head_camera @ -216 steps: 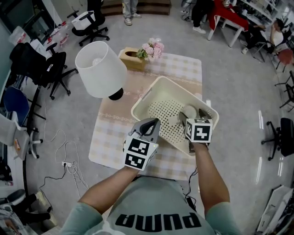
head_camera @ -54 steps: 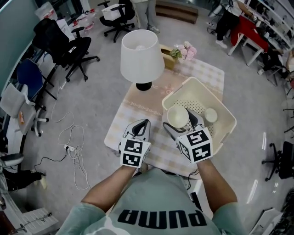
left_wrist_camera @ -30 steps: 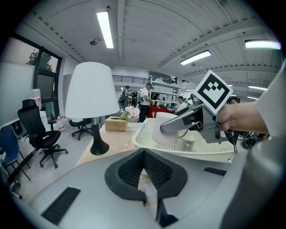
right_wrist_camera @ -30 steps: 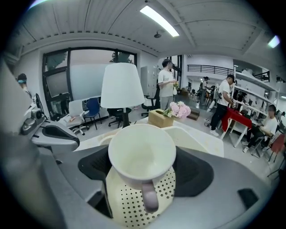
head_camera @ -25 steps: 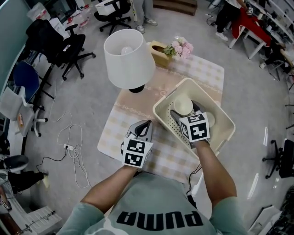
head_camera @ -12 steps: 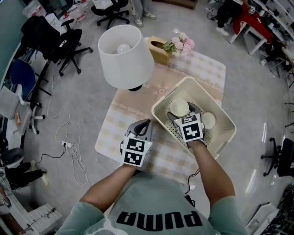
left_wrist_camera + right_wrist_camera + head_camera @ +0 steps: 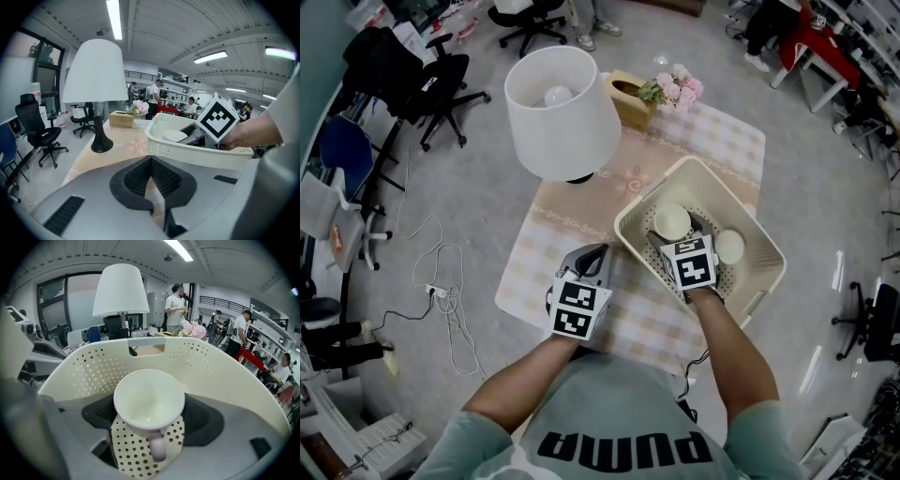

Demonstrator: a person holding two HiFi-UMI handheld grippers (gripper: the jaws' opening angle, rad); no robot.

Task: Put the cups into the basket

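A cream perforated basket (image 7: 630,228) stands on the checked tablecloth. My right gripper (image 7: 674,236) is inside it, shut on a white cup (image 7: 672,221). In the right gripper view the cup (image 7: 149,401) sits between the jaws with its handle toward the camera, over the basket's perforated floor (image 7: 133,453). Whether it touches the floor I cannot tell. A second white cup (image 7: 729,246) lies in the basket to the right. My left gripper (image 7: 596,255) hovers over the cloth just left of the basket, shut with nothing in it (image 7: 151,160).
A white lamp (image 7: 562,112) stands at the table's back left. Beyond it are a tissue box (image 7: 628,94) and pink flowers (image 7: 675,89). Office chairs (image 7: 422,80) and cables (image 7: 441,300) are on the floor to the left. People stand in the background.
My right gripper carried the cup from over the table's front edge into the basket and lowered it. The other cup lies where it was. My left gripper stayed put.
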